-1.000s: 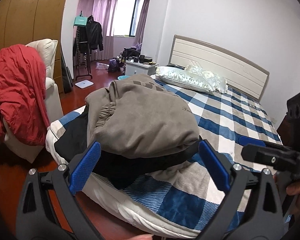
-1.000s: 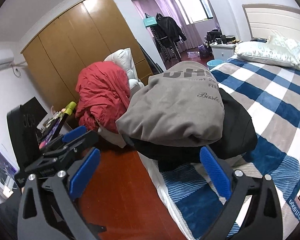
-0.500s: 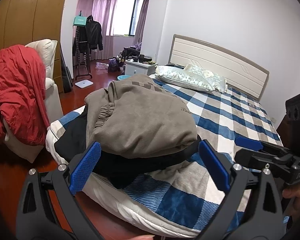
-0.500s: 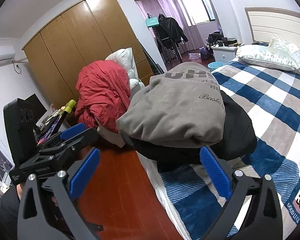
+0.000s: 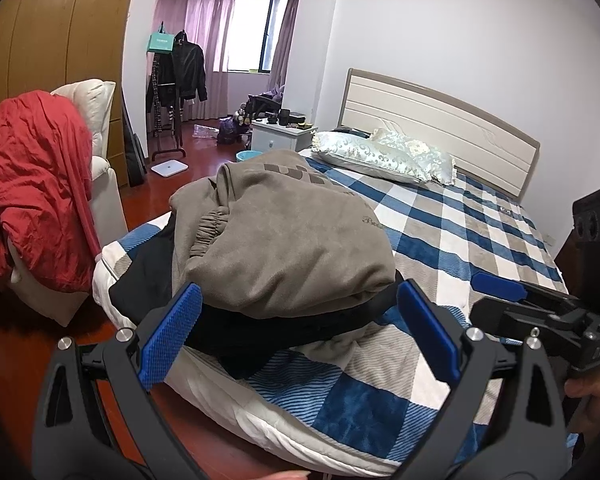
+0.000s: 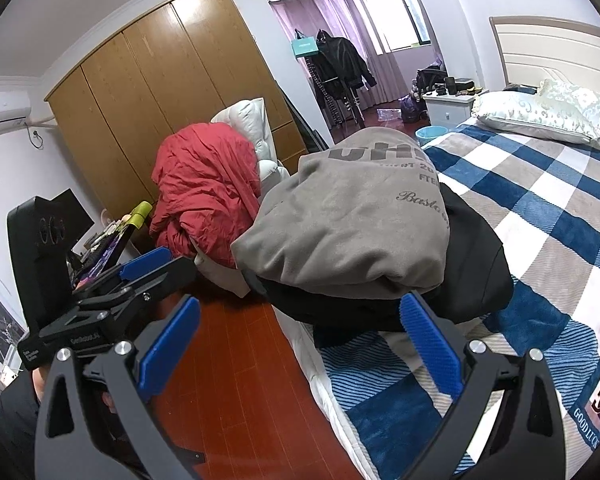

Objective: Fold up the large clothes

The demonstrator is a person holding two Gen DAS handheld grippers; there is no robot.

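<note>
I am holding my left gripper (image 5: 298, 334) with jaws apart, gripping nothing, low in the frame before the corner of the bed (image 5: 480, 232). My right gripper (image 6: 300, 340) is likewise hanging with jaws wide apart and empty. The grey sweatshirt (image 5: 292, 236) is lying bunched at centre frame on top of a black garment (image 5: 260, 332) on the checked blanket. A red garment (image 5: 32, 200) is draping over the white armchair (image 5: 100, 112) at left.
</note>
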